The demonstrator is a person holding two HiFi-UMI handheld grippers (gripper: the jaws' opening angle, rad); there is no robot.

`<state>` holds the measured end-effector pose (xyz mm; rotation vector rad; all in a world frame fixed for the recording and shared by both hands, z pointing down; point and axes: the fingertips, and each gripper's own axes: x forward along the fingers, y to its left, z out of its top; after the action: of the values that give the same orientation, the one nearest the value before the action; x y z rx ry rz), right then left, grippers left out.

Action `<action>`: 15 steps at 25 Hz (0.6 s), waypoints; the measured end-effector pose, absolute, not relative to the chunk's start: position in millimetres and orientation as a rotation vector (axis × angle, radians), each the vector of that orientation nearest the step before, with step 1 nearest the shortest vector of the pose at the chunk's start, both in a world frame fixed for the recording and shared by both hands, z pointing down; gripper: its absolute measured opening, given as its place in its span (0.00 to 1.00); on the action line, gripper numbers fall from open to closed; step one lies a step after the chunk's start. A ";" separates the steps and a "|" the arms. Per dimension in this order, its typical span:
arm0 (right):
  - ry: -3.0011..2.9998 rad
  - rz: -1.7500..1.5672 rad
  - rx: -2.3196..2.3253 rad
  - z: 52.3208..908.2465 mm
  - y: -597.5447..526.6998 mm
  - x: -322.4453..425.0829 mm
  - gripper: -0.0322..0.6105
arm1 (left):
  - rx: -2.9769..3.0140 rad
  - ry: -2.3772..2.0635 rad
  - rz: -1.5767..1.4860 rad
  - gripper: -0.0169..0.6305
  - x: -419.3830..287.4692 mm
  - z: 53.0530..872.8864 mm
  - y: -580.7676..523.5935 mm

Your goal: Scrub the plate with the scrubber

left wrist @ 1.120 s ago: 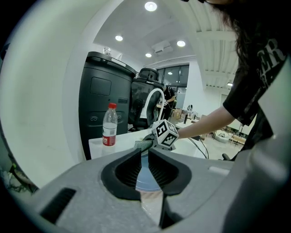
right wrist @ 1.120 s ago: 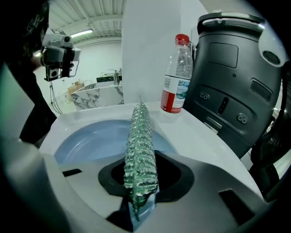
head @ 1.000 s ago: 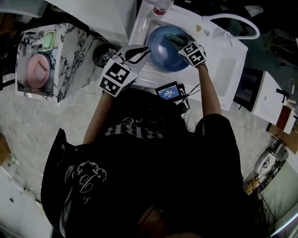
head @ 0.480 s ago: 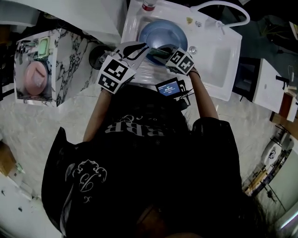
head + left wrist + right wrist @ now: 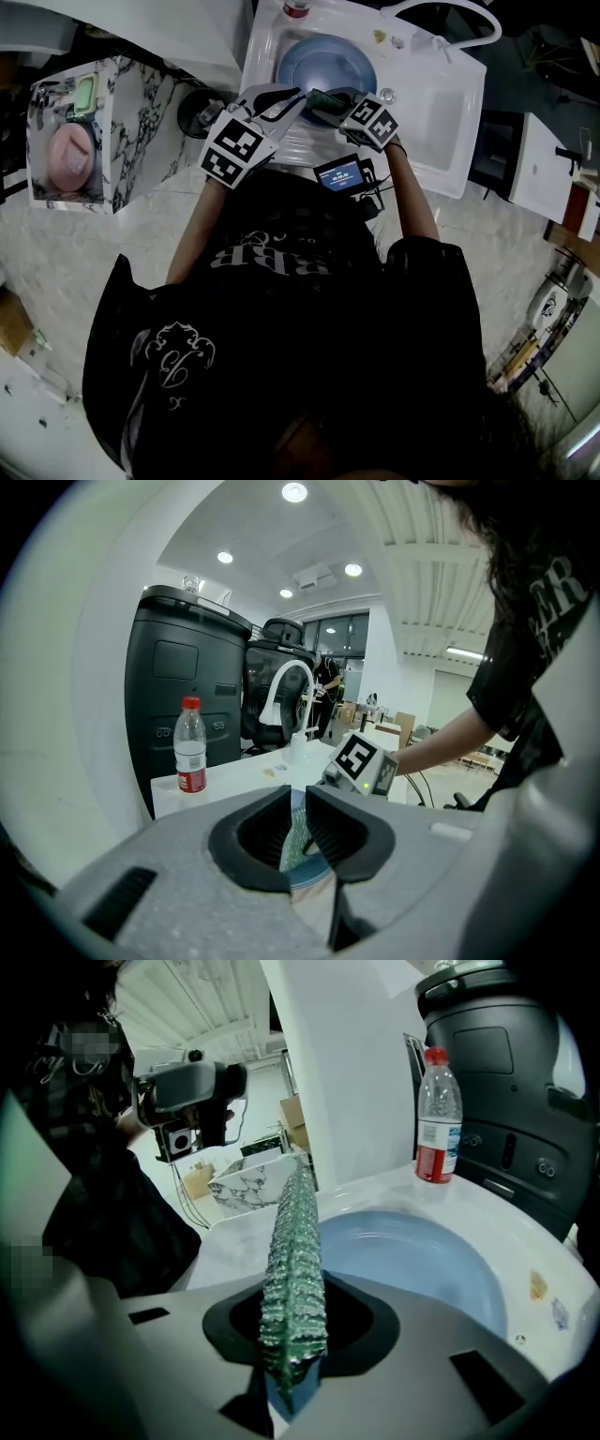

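A blue plate (image 5: 328, 58) lies in the white sink (image 5: 441, 122). My left gripper (image 5: 292, 97) is shut on the plate's near-left rim; in the left gripper view the blue rim (image 5: 302, 866) shows in the narrow gap at my left gripper (image 5: 298, 803). My right gripper (image 5: 339, 106) is shut on a green scrubber (image 5: 321, 99) that rests over the plate's near edge. The right gripper view has the scrubber (image 5: 295, 1260) standing on edge in my right gripper (image 5: 295, 1312), with the plate (image 5: 422, 1260) just beyond it.
A red-capped water bottle (image 5: 438, 1119) stands on the sink's far rim. A white curved faucet (image 5: 450, 19) arches over the back right. A marble box (image 5: 122, 131) with a pink dish (image 5: 75, 150) sits left. A small lit screen (image 5: 339, 175) hangs at the sink's near edge.
My right gripper has carried the scrubber from the plate's far right side across to its near edge. The left gripper has kept its hold on the rim.
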<state>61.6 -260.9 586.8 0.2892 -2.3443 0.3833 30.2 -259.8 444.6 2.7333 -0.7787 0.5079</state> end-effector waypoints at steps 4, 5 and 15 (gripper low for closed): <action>-2.315 0.297 0.468 581.8 -305.0 85.5 0.19 | 2.729 -0.779 0.500 0.09 28.2 444.8 -258.9; -2.299 0.266 0.506 581.8 -317.0 93.1 0.19 | 2.728 -0.779 0.503 0.09 27.6 445.4 -258.7; -2.126 0.039 0.647 584.5 -404.0 137.6 0.19 | 2.699 -0.790 0.521 0.09 14.5 452.9 -255.4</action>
<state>137.6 -404.0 584.5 0.6470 -2.1256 0.0390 14.5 -255.4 452.9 2.6993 -0.7901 0.5206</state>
